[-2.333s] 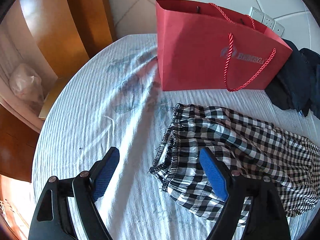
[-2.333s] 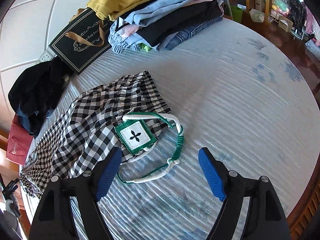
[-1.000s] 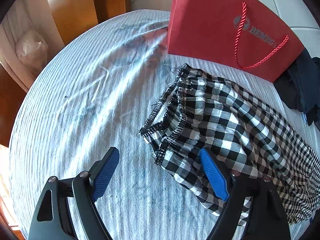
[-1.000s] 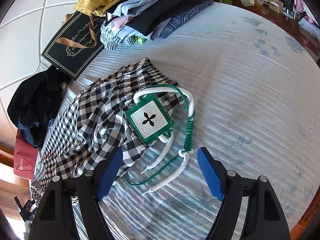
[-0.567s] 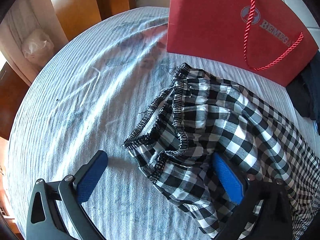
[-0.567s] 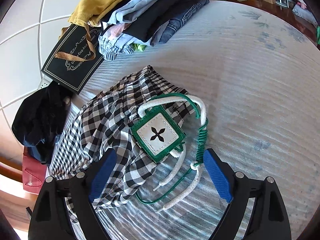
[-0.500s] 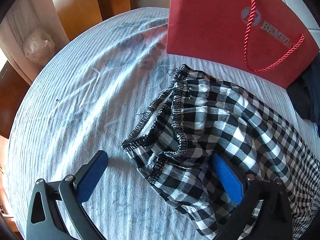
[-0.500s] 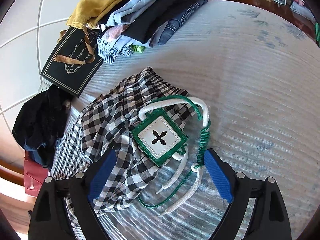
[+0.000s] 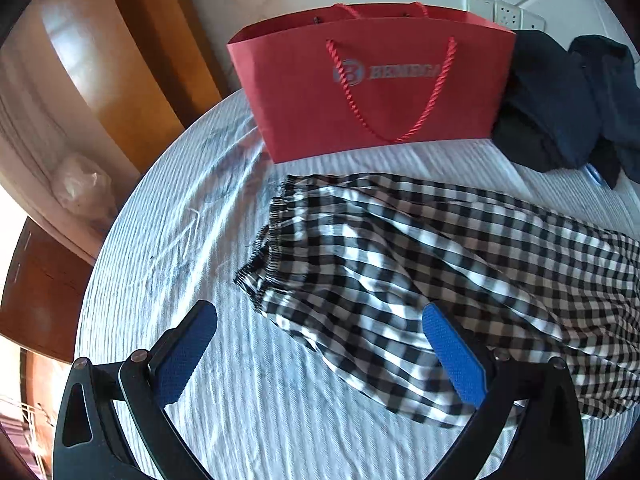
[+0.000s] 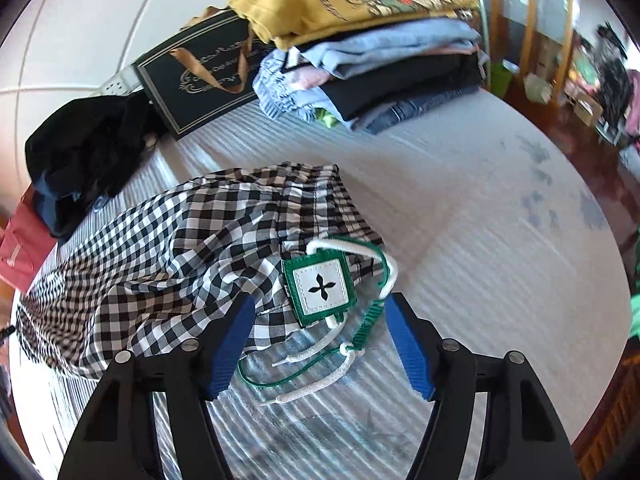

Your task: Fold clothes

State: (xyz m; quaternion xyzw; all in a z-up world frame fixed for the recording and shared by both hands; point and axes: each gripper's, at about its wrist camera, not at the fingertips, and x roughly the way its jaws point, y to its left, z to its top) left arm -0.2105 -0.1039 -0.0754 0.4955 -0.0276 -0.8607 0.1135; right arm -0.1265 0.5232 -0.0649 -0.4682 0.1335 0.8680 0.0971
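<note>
A black-and-white checked garment [image 9: 420, 256] lies spread on the round table with a pale blue cloth [image 9: 180, 240]. Its gathered black hem [image 9: 264, 240] points left in the left wrist view. My left gripper [image 9: 320, 344] is open just above the garment's near edge, its right finger over the fabric. In the right wrist view the garment [image 10: 192, 248] ends in a green-and-white square tag [image 10: 320, 286] with white and green cords [image 10: 348, 344]. My right gripper [image 10: 320, 340] is open and straddles the tag and cords.
A red paper bag [image 9: 372, 88] stands behind the garment. Dark clothes [image 9: 560, 104] lie at the back, also seen in the right wrist view [image 10: 88, 148]. A black gift bag [image 10: 200, 76] and a stack of folded clothes [image 10: 380, 48] sit at the far edge.
The left gripper has pulled back and up, so the garment looks flatter and farther. The right gripper has moved in closer over the tag and cords, jaws slightly narrower.
</note>
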